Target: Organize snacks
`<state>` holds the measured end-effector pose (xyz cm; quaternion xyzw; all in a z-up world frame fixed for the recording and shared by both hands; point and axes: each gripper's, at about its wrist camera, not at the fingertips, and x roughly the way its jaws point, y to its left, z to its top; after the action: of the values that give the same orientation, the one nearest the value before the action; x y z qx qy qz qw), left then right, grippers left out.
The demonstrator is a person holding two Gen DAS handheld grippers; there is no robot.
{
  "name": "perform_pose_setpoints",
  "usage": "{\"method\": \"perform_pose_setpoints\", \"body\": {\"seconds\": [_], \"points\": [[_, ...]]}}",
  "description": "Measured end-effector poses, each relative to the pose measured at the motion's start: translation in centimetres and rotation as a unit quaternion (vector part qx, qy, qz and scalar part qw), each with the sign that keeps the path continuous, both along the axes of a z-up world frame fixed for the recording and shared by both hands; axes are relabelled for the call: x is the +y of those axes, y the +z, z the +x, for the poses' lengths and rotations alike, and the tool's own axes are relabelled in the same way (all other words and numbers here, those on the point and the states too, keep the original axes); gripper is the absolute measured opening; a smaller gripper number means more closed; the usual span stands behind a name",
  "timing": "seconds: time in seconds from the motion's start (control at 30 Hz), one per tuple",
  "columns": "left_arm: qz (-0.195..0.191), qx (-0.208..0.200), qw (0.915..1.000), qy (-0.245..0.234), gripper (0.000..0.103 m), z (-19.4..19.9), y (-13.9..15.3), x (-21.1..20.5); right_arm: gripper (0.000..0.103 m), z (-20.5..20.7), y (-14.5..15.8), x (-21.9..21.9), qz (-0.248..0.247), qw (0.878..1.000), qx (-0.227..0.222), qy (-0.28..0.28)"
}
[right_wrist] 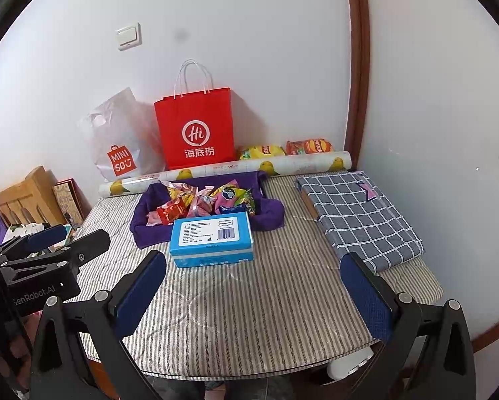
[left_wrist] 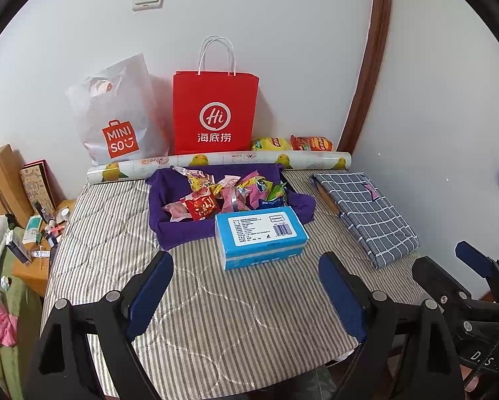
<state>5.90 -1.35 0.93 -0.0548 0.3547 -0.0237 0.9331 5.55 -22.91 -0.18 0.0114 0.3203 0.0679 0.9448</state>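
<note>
A purple fabric basket (left_wrist: 169, 233) (right_wrist: 142, 230) holds several wrapped snacks (left_wrist: 216, 196) (right_wrist: 202, 200) at the middle of the striped table. A blue tissue pack (left_wrist: 261, 236) (right_wrist: 212, 238) lies just in front of it. Two chip bags, yellow (left_wrist: 271, 143) (right_wrist: 261, 151) and orange (left_wrist: 311, 143) (right_wrist: 309, 146), lie at the back by the wall. My left gripper (left_wrist: 246, 263) is open and empty above the table's front, short of the tissue pack. My right gripper (right_wrist: 253, 266) is open and empty, also near the front edge.
A red paper bag (left_wrist: 216, 113) (right_wrist: 196, 130) and a white MINISO bag (left_wrist: 119, 116) (right_wrist: 119, 140) stand against the wall. A patterned paper roll (left_wrist: 216, 163) (right_wrist: 229, 168) lies behind the basket. A folded checked cloth (left_wrist: 366, 213) (right_wrist: 359, 216) lies at right. A cluttered wooden stand (left_wrist: 39, 233) is at left.
</note>
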Motion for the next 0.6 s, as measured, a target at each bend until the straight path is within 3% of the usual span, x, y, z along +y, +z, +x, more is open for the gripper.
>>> {"method": "perform_pose_setpoints", "body": {"seconds": [0.6], "points": [[-0.002, -0.001, 1.0, -0.003, 0.088, -0.09, 0.0, -0.23, 0.103, 0.0, 0.18, -0.02, 0.001, 1.0, 0.0, -0.002]]}}
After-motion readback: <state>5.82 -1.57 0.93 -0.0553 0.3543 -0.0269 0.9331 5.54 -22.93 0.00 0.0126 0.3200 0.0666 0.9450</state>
